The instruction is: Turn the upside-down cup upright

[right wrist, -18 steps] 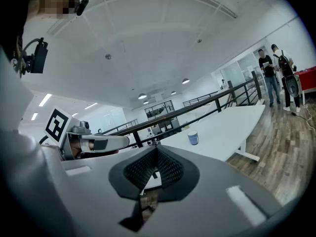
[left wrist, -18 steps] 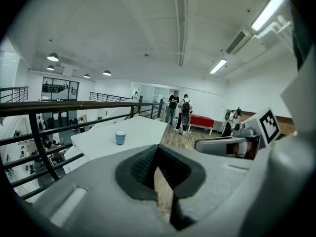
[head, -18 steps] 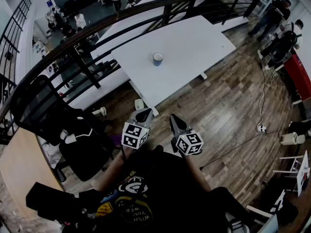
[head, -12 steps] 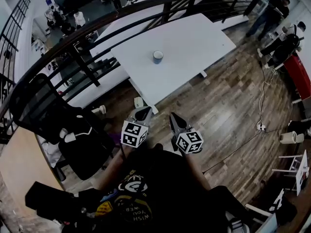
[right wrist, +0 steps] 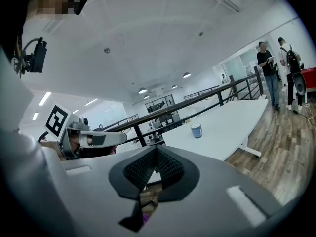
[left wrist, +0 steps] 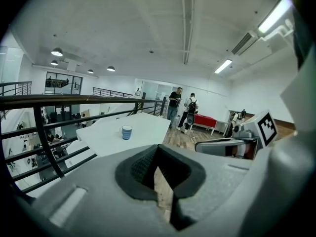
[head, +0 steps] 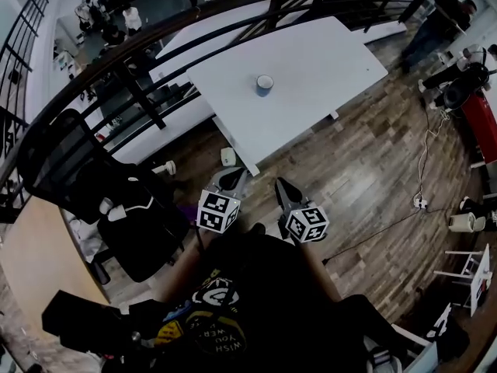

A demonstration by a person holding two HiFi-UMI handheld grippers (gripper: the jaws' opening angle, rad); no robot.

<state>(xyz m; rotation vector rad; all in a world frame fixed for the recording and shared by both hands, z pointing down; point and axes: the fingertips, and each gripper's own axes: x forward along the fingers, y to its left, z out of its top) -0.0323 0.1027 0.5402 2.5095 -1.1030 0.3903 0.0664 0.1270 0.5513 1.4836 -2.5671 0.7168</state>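
A small blue cup (head: 265, 85) with a pale top stands alone on the white table (head: 326, 49), well ahead of me; from this distance I cannot make out which end is up. The left gripper view shows the cup (left wrist: 127, 132) small and far off, and so does the right gripper view, where the cup (right wrist: 196, 130) sits beyond the jaws. My left gripper (head: 231, 179) and right gripper (head: 281, 187) hang side by side close to my body over the wood floor. Both are shut, with nothing between the jaws.
A black curved railing (head: 155, 33) runs behind the table. A black office chair (head: 116, 200) stands at my left. People (head: 435, 29) stand at the far right beside a red object (head: 477, 119). A cable (head: 423, 162) lies on the floor to the right.
The table and cup have shifted slightly up and to the right in the head view. Both grippers keep their places in front of my body, still shut.
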